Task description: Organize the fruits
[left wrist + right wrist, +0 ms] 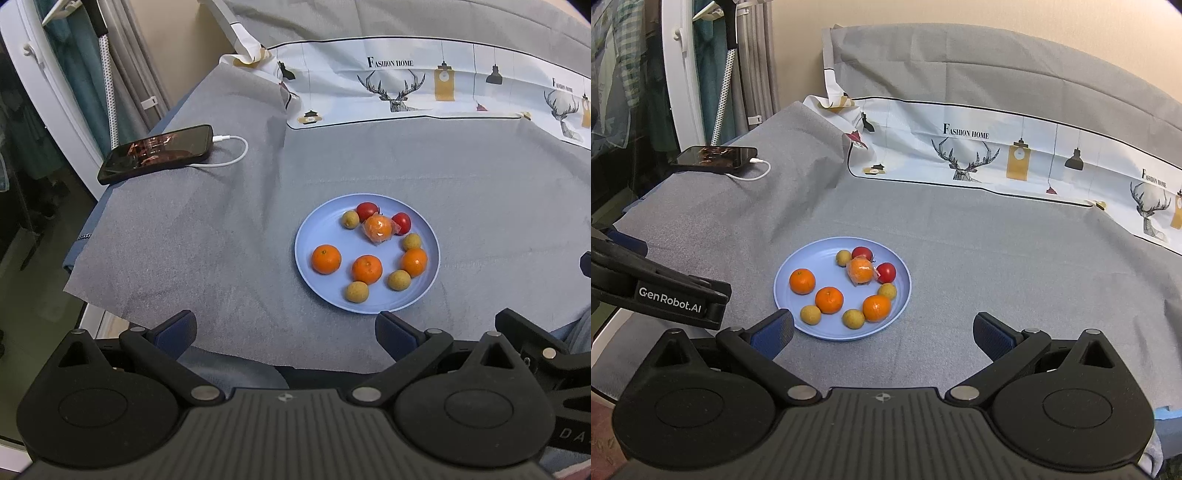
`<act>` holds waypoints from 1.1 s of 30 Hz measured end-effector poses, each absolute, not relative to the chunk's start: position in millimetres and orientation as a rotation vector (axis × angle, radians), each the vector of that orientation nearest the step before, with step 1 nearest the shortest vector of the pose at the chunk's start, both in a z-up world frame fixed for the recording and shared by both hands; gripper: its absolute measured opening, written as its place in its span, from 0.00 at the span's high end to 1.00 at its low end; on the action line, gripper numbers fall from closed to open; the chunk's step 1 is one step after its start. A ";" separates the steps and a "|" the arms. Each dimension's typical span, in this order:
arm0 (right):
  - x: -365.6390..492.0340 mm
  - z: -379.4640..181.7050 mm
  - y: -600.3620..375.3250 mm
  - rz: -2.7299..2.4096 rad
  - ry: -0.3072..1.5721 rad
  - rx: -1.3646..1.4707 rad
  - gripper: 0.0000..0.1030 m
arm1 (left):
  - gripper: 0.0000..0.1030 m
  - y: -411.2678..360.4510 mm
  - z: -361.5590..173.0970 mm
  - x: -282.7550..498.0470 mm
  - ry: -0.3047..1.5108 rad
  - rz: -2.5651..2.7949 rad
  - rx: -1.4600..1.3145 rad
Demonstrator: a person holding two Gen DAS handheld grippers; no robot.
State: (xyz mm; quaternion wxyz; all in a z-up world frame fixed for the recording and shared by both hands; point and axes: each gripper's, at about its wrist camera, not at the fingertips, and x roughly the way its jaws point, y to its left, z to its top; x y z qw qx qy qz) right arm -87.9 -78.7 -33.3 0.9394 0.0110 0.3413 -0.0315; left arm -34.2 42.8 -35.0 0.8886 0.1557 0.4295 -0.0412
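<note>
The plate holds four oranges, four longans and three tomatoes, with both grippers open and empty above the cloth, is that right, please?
Not quite: the plate holds two tomatoes, not three, as the left wrist view shows. The four oranges and four longans are right, and the left gripper and right gripper are both open and empty above the cloth.

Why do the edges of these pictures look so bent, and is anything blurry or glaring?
Left wrist view: fisheye lens bows the printed cloth into an arc; corners go dark; the plate stays sharp under soft, even light. Right wrist view: same bending; small highlights on the red fruit; the phone screen shows reflections.
</note>
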 end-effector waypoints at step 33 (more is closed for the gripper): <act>-87.5 -34.3 -78.0 -0.066 0.700 0.024 0.01 | 0.00 42.0 -40.0 -34.0 0.921 -0.069 0.337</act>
